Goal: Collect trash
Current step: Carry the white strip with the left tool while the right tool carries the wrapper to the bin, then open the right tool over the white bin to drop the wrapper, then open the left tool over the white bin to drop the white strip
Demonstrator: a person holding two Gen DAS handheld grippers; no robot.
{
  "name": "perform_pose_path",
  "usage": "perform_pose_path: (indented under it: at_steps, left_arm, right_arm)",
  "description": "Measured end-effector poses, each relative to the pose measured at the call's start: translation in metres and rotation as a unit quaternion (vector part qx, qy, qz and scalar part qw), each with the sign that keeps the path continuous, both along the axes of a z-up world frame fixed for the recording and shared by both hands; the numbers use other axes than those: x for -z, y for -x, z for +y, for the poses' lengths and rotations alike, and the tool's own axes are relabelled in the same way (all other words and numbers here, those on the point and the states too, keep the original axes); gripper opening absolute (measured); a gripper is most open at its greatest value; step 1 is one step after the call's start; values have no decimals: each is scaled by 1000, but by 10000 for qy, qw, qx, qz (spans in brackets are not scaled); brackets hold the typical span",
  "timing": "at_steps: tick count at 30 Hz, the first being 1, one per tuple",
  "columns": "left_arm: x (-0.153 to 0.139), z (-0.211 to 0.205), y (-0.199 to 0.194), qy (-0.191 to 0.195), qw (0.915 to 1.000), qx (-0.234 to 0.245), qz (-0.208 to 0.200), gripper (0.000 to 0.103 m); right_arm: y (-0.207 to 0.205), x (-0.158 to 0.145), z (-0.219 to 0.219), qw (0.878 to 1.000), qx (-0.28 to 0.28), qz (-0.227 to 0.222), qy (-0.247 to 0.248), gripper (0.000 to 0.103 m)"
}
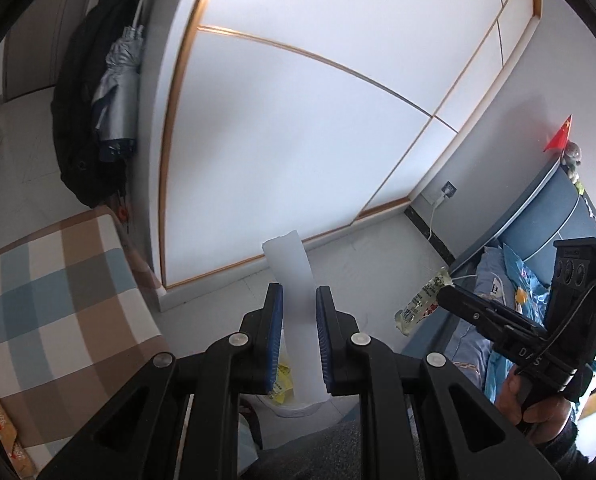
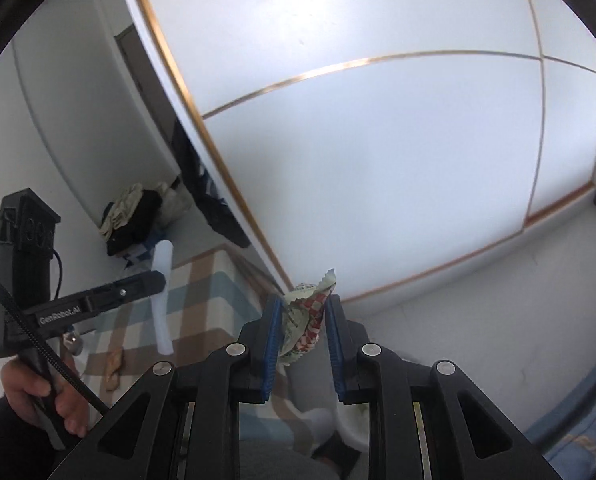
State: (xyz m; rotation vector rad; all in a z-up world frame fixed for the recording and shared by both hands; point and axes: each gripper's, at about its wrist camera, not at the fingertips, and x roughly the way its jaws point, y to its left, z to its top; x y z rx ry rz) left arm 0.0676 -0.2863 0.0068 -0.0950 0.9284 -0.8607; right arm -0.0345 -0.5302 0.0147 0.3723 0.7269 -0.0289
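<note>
1. Left wrist view: left tool (image 1: pixel 299 298) clenched on white plastic strip (image 1: pixel 294 292), held upright above floor (image 1: pixel 358 256); checked cushion (image 1: pixel 58 300) close at left, wardrobe (image 1: pixel 298 120) ahead.
2. Right wrist view: right tool (image 2: pixel 301 307) gripped crumpled wrapper (image 2: pixel 306 312), near wardrobe's bottom edge; bare floor to right.

Pale floor (image 1: pixel 362 264); checked cushion (image 1: pixel 58 300) bears orange snack packet (image 1: pixel 6 432).
</note>
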Motion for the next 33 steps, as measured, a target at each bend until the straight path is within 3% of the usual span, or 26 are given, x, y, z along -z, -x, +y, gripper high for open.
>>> perform_pose_path:
  at_steps: [7,15,22,26,29,31,33]
  left_arm:
    - [33,-43,-1,-154,9983,425,363,12]
    - [65,-70,-10,-391,9947,598,738,12]
    - [87,-85,-17,-558,9909,660,1035,12]
    - [96,-92,-23,-643,9889,681,1154,12]
    - [103,-97,-23,-701,9873,719,1231,12]
    - [107,-101,-24,-753,9861,755,1272,12]
    - [113,-107,-24,-826,9844,798,1333,12]
  right_arm:
    - [9,69,-49,9946,565,736,-459,21]
    - [-4,140,-69,9830,655,1412,-973,21]
    - [-29,186,-71,9745,529,1680,-1391,23]
    - [-33,196,-76,9714,513,1689,-1590,23]
    - [-33,201,-83,9708,482,1601,-1718,35]
    - [-31,203,-87,9714,539,1529,-1737,51]
    - [-29,203,-91,9715,579,1485,-1755,51]
